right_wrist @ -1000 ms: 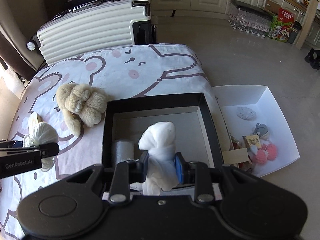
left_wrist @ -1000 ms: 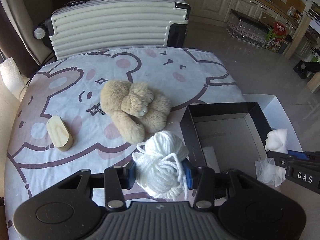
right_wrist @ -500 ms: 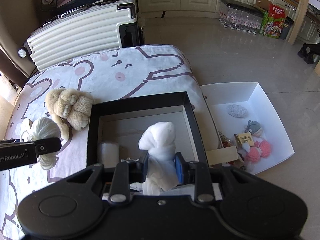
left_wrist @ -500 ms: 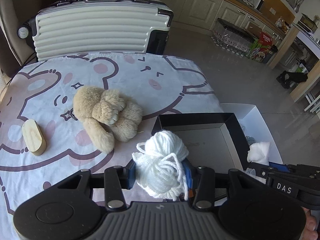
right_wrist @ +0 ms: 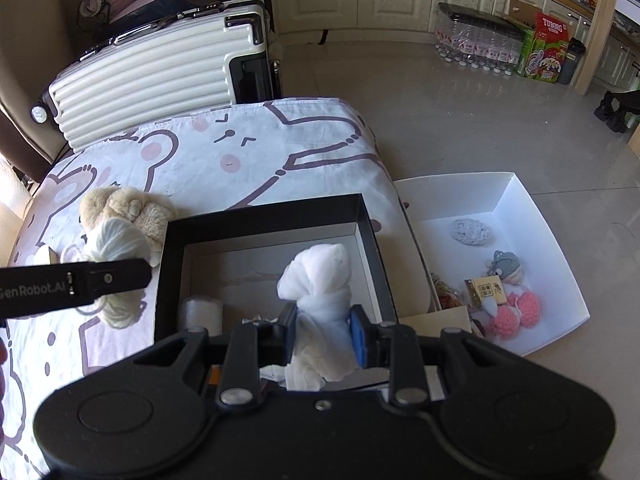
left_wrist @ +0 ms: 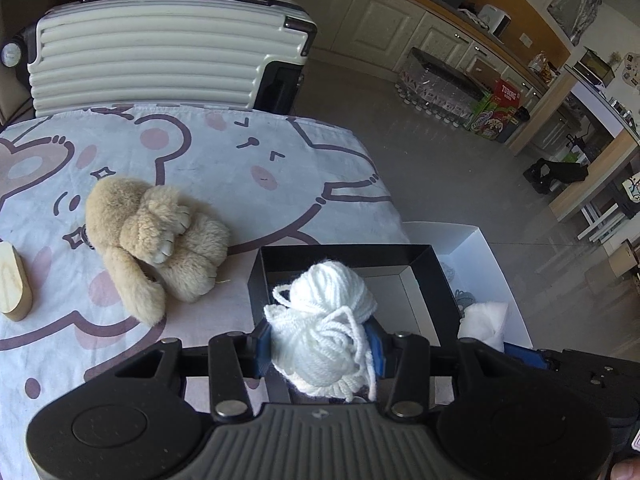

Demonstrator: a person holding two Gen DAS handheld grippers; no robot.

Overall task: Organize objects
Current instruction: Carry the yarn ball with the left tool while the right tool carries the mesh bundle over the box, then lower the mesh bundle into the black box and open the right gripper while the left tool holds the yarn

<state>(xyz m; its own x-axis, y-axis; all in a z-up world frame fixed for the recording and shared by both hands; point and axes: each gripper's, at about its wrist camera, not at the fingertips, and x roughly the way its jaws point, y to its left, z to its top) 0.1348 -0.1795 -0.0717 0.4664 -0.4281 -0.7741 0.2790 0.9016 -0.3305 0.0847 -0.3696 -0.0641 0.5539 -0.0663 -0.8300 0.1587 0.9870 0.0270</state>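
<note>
My left gripper (left_wrist: 320, 346) is shut on a white yarn ball (left_wrist: 326, 320), held over the near left edge of the black box (left_wrist: 344, 254). In the right wrist view that same yarn ball (right_wrist: 114, 246) hangs just left of the black box (right_wrist: 264, 216). My right gripper (right_wrist: 322, 334) is shut on a knotted white cloth bundle (right_wrist: 320, 280), held above the box's inside. A small white roll (right_wrist: 200, 314) lies in the box's near left corner. A tan plush bear (left_wrist: 152, 240) lies on the bear-print cloth to the left.
A wooden block (left_wrist: 14, 284) sits at the far left of the cloth. A white tray (right_wrist: 516, 208) on the floor to the right holds pink pom-poms, a grey knit piece and small toys. A cream suitcase (left_wrist: 160, 52) stands behind the table.
The left gripper has carried the yarn ball rightward, from over the cloth to the black box's left edge. The right gripper still holds the cloth bundle above the box, shifted slightly.
</note>
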